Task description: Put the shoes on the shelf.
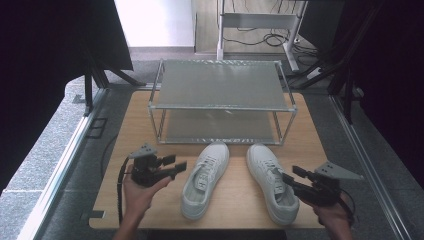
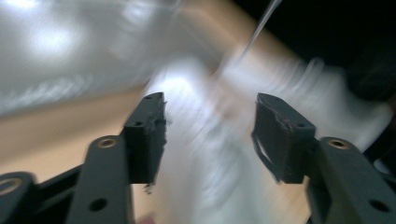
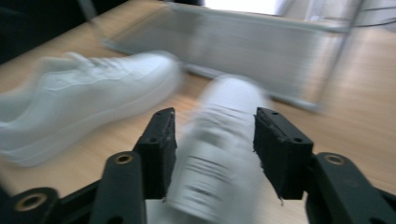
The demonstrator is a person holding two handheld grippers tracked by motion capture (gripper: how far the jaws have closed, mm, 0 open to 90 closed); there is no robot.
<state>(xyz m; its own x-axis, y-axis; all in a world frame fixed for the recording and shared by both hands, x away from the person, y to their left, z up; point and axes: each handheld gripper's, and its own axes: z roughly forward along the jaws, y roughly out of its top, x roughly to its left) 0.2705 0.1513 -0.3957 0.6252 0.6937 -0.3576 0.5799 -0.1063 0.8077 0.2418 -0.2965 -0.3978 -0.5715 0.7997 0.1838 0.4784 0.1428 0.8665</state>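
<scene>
Judging by how things lie, the work of getting the two white shoes onto the rack (image 1: 220, 85) has barely begun: both of its mesh shelves stand bare and nothing has been lifted. That rack sits at the far middle of the wooden surface (image 1: 310, 145), and the shoes rest side by side on the wood just in front of it, toes toward it. The left shoe (image 1: 206, 177) lies a little right of the left gripper (image 1: 176, 165), whose jaws stand apart and point at it without touching, as its own blurred view also suggests. The right shoe (image 1: 272, 181) lies just beside the right gripper (image 1: 291, 176), whose jaws are likewise apart; in its own view they frame the shoe (image 3: 219, 149) loosely, and I cannot tell whether they touch it. Left to do, I judge: grip each shoe, carry it and set it on a shelf. Around the surface run grey floor, metal rails, black drapes and, beyond, a desk frame (image 1: 260, 22) with loose cables
</scene>
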